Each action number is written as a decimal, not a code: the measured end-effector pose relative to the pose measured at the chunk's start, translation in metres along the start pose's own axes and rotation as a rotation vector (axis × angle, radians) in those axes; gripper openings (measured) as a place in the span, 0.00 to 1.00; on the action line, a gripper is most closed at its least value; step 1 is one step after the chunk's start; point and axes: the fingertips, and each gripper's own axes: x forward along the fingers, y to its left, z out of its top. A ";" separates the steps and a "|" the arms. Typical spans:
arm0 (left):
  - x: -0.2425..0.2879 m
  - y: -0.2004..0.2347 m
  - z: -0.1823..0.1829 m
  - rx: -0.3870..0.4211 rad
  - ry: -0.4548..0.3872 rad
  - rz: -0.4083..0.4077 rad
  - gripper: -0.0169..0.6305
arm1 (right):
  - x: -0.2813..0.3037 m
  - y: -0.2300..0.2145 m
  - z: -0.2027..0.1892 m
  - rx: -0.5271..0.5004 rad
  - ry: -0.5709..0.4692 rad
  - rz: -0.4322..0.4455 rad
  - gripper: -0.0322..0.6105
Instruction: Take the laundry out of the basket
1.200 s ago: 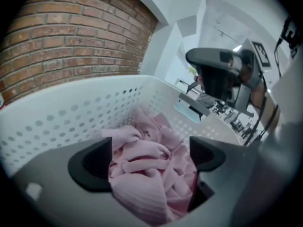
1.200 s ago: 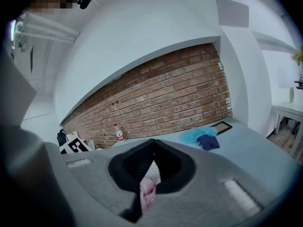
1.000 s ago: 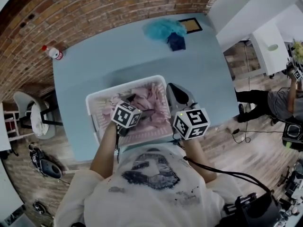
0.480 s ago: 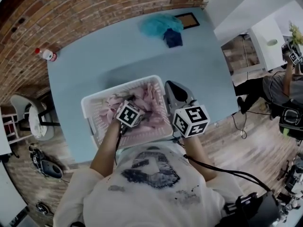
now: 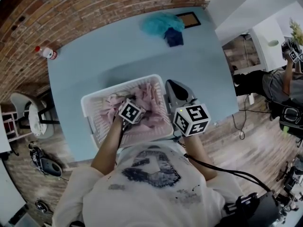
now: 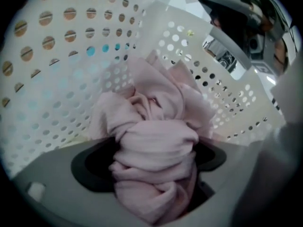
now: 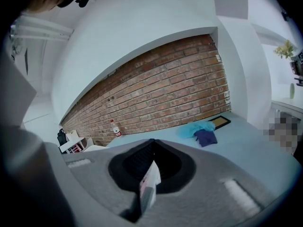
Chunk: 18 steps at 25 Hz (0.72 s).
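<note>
Light blue table [image 5: 118, 51], seen from steeply above. At its near edge, a white perforated basket [image 5: 90, 112], standing flat on the top. Toward the far right corner, a rumpled teal cloth [image 5: 158, 23] with a dark blue cloth [image 5: 174, 37] touching its near side, and just beside them a flat dark-framed board [image 5: 189, 19]. At the far left corner, well apart from the rest, a small red-capped bottle [image 5: 46, 53], upright

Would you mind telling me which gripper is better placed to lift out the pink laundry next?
Left. The left gripper is down inside the basket with the pink laundry between its jaws. The right gripper is shut beside the basket, pointing across the table.
</note>
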 end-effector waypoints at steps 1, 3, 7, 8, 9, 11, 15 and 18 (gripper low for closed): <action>-0.001 0.003 0.001 0.014 0.001 0.018 0.78 | -0.001 0.000 0.000 0.002 -0.002 0.000 0.05; -0.005 0.008 0.001 0.046 0.002 0.057 0.75 | -0.003 -0.001 -0.001 0.004 -0.006 0.000 0.05; -0.007 0.001 -0.002 0.021 -0.004 0.012 0.66 | -0.010 0.000 -0.001 0.006 -0.015 0.004 0.05; -0.007 -0.001 -0.002 -0.001 -0.008 -0.017 0.64 | -0.012 -0.001 -0.001 0.008 -0.017 0.004 0.05; -0.008 -0.003 -0.003 -0.024 -0.013 -0.044 0.64 | -0.014 -0.001 -0.002 0.011 -0.018 0.005 0.05; -0.012 -0.003 -0.003 -0.061 -0.027 -0.080 0.63 | -0.017 0.000 -0.004 0.018 -0.020 0.008 0.05; -0.020 -0.005 -0.003 -0.070 -0.051 -0.064 0.63 | -0.023 0.002 -0.006 0.020 -0.022 0.017 0.05; -0.027 -0.010 0.001 -0.050 -0.068 -0.037 0.63 | -0.026 0.004 -0.002 0.017 -0.026 0.027 0.05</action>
